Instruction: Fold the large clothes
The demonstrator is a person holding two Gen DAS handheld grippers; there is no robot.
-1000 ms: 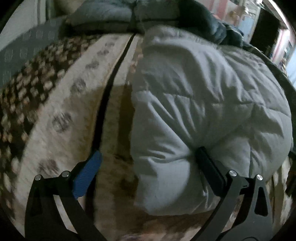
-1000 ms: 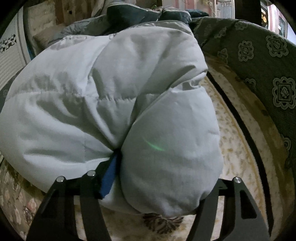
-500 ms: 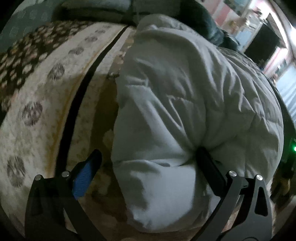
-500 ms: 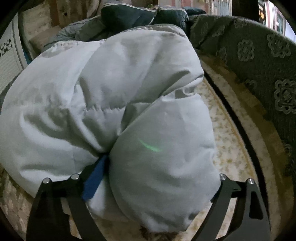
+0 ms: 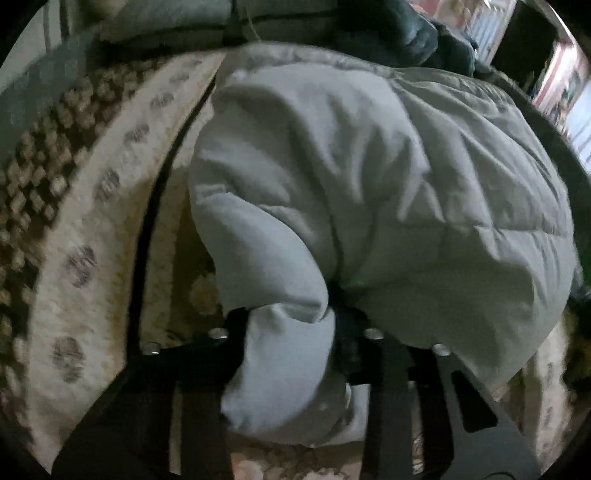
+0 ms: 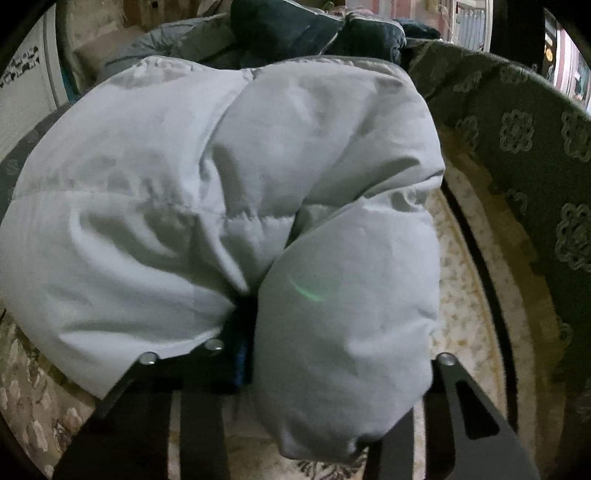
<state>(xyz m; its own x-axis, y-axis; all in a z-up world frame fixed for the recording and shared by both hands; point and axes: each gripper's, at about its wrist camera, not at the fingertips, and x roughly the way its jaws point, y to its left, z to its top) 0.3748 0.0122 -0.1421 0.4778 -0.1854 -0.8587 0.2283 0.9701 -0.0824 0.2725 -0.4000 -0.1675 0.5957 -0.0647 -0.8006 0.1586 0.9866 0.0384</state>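
A pale grey padded jacket (image 5: 388, 177) lies bunched on a patterned rug (image 5: 92, 229). In the left wrist view my left gripper (image 5: 291, 328) is shut on a thick roll of the jacket's left edge, with fabric bulging between the jaws. In the right wrist view the same jacket (image 6: 184, 177) fills the frame, and my right gripper (image 6: 332, 354) is shut on a puffy fold at its right edge. The fingertips of both grippers are mostly hidden by fabric.
Dark blue and grey clothes (image 6: 288, 29) are piled behind the jacket. A dark green patterned sofa (image 6: 535, 129) curves along the right. The rug (image 6: 472, 295) has a black border stripe. A bright doorway (image 5: 565, 85) shows at the far right.
Both grippers have closed on the jacket: the left jaws were wide open beside its edge and now pinch a roll of fabric, and the right jaws narrowed on their fold.
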